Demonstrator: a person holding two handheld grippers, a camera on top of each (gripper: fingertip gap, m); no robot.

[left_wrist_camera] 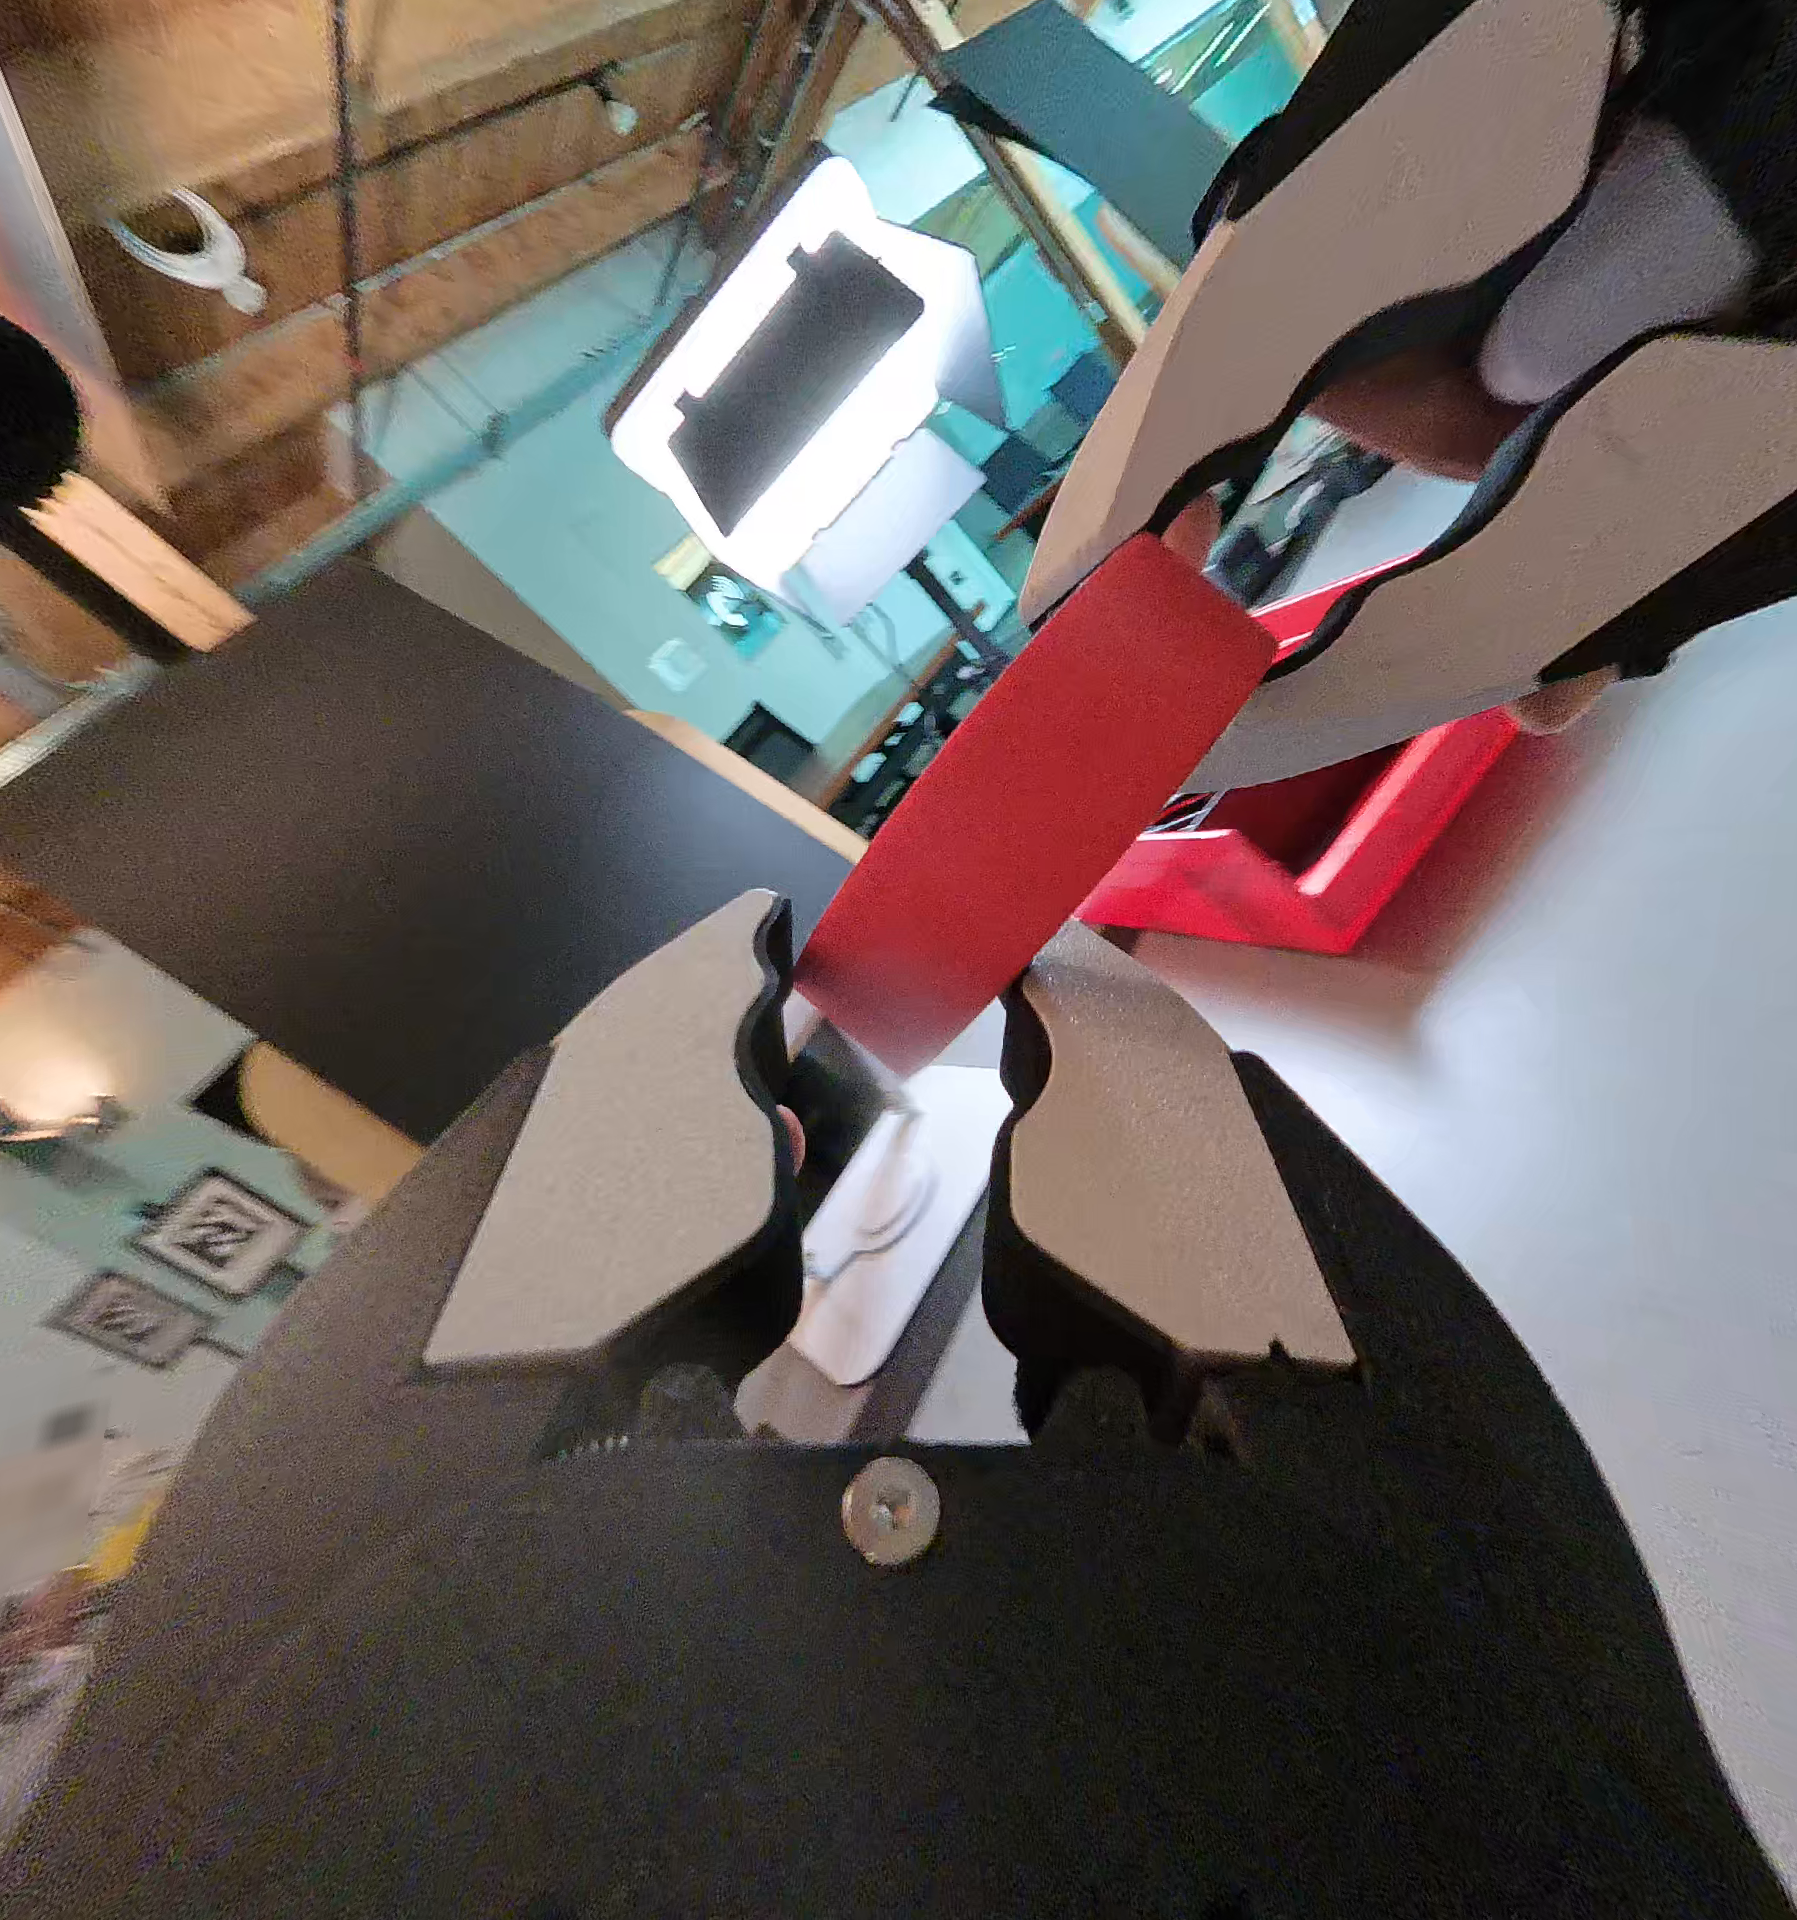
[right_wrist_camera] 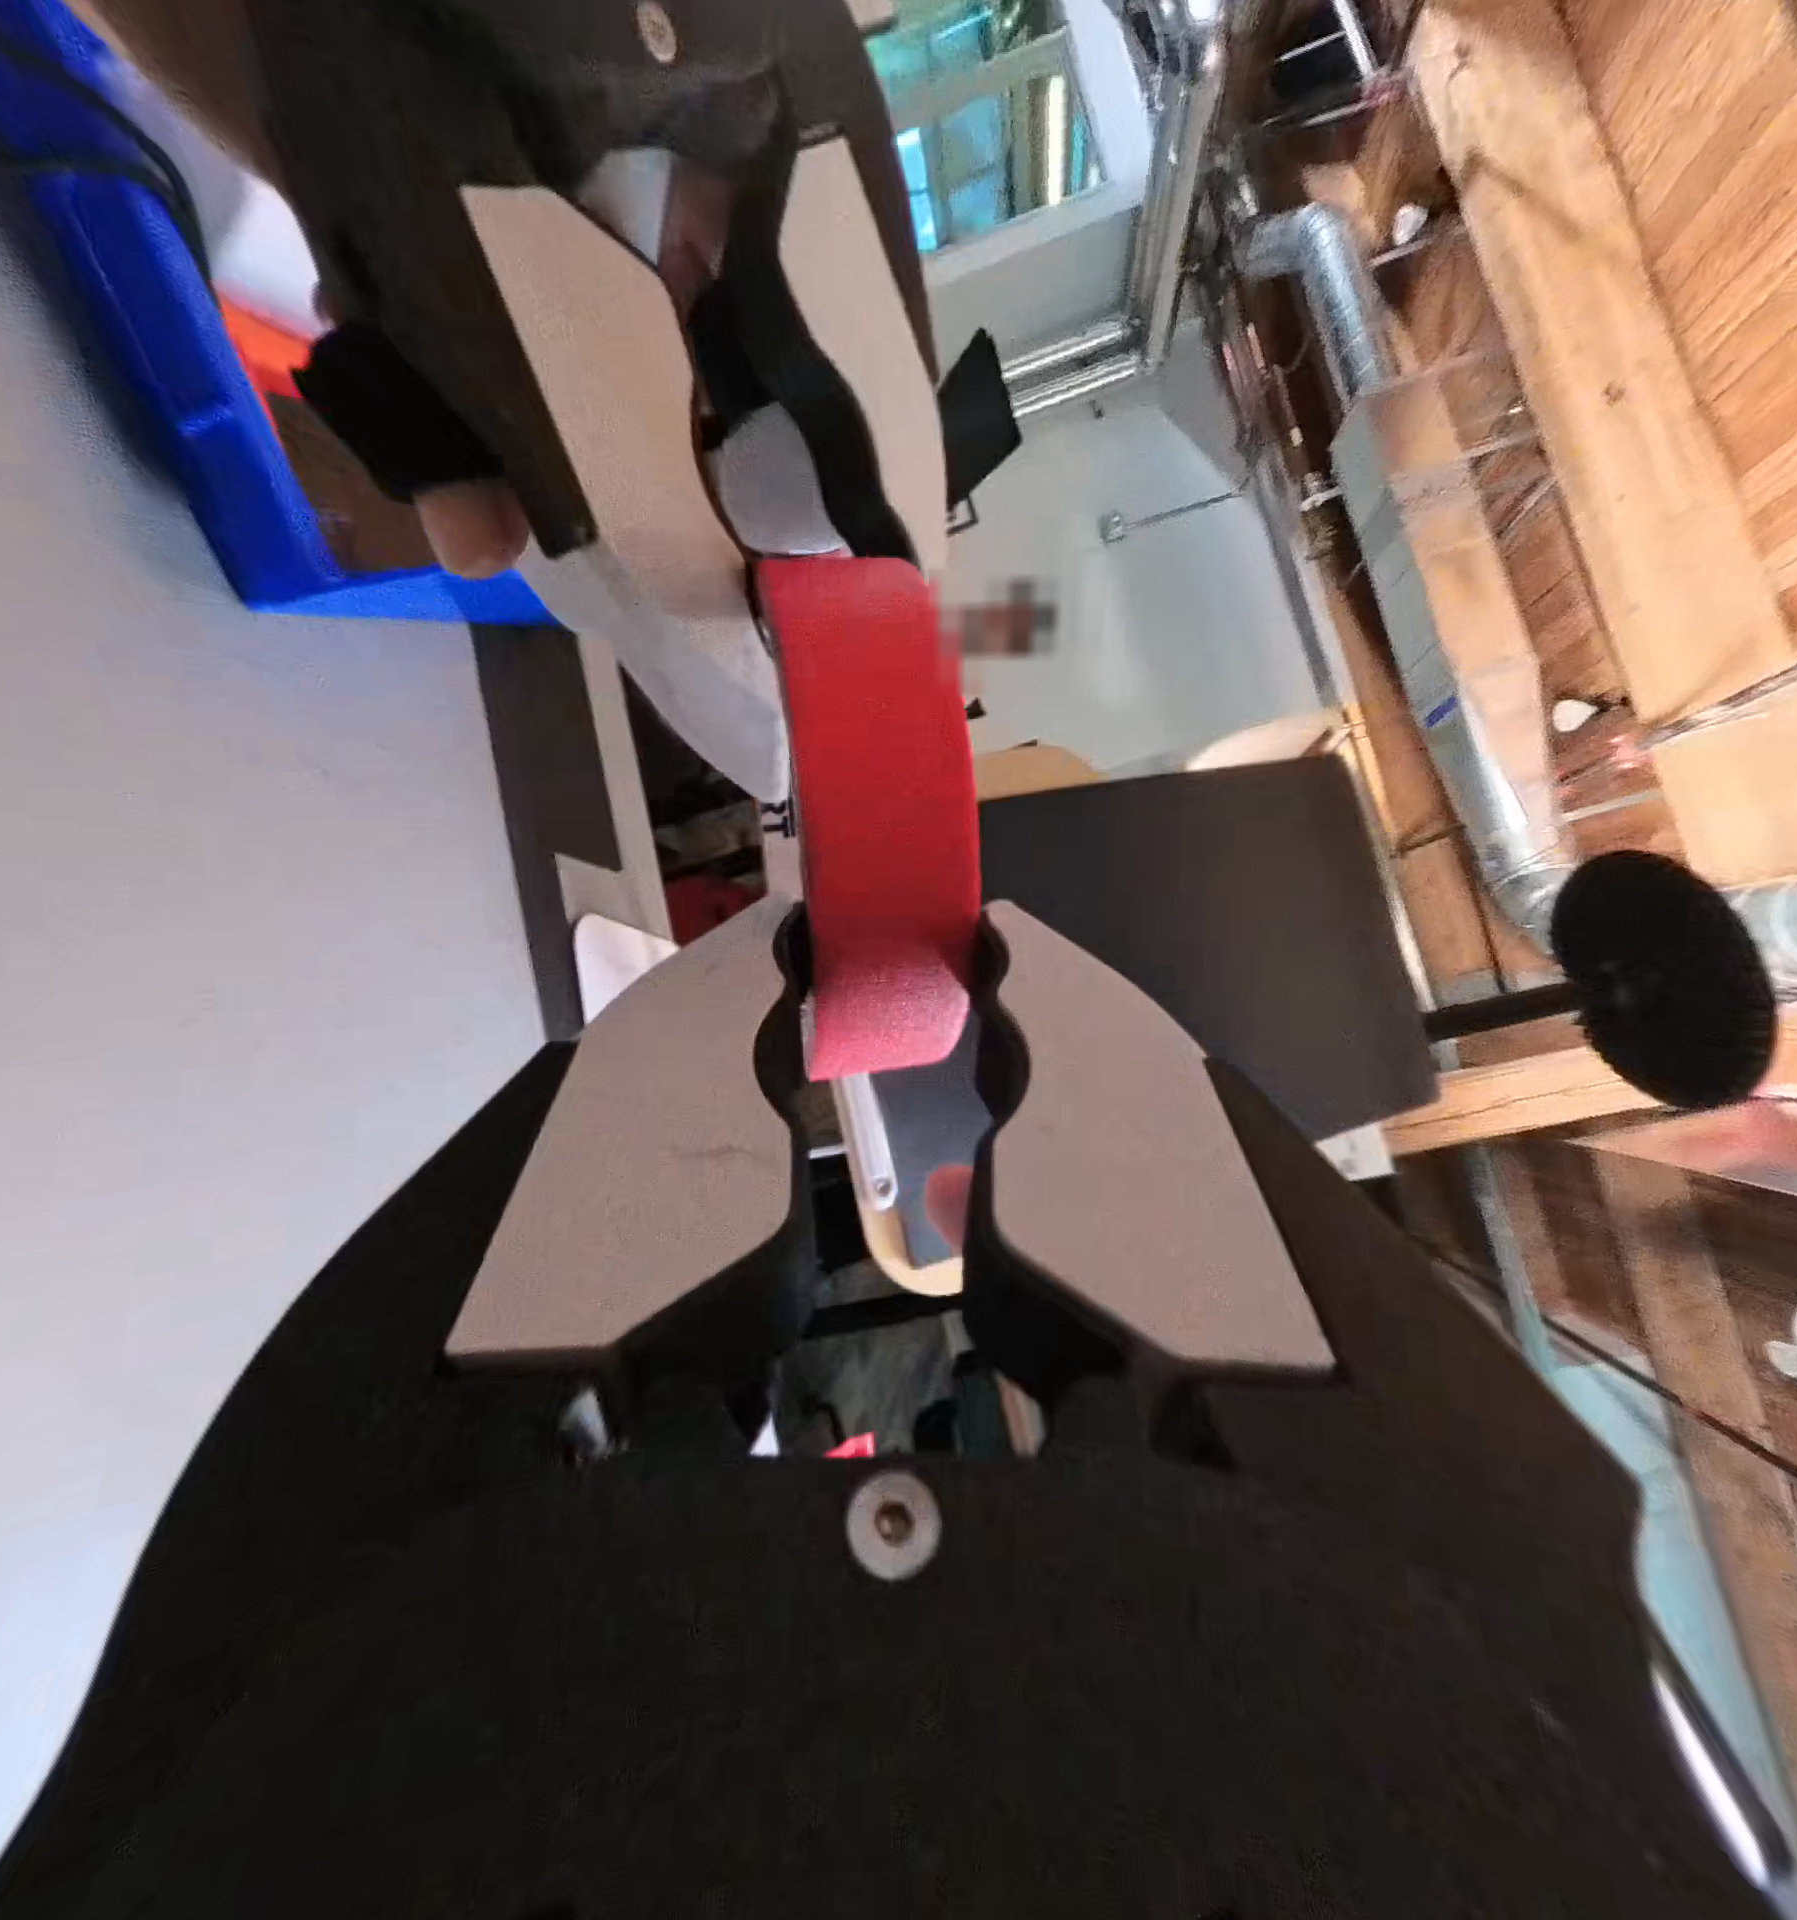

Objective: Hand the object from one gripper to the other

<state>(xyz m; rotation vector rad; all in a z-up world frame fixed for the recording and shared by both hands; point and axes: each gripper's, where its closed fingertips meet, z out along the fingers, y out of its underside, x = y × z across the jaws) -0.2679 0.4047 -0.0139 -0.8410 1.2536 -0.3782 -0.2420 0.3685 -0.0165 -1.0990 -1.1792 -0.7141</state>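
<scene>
A red curved strip (left_wrist_camera: pixel 1029 790) hangs in the air between my two grippers. In the left wrist view my left gripper (left_wrist_camera: pixel 899 966) has both fingertips against the strip's near end. The right gripper (left_wrist_camera: pixel 1221 582) comes in from the upper right and pinches the far end. In the right wrist view my right gripper (right_wrist_camera: pixel 889 987) is shut on the near end of the strip (right_wrist_camera: pixel 883 790). The left gripper (right_wrist_camera: pixel 832 582) above it holds the other end. Both grippers hold the strip at once.
A white table (left_wrist_camera: pixel 1600 1143) lies below. A red bin (left_wrist_camera: pixel 1309 894) stands behind the strip, and a blue bin (right_wrist_camera: pixel 146 312) at the table's edge. A black panel (left_wrist_camera: pixel 354 831) stands to the left. A person's fingers (right_wrist_camera: pixel 468 530) hold the left gripper. The gap from one gripper's tips to the other's is roughly 5 centimeters.
</scene>
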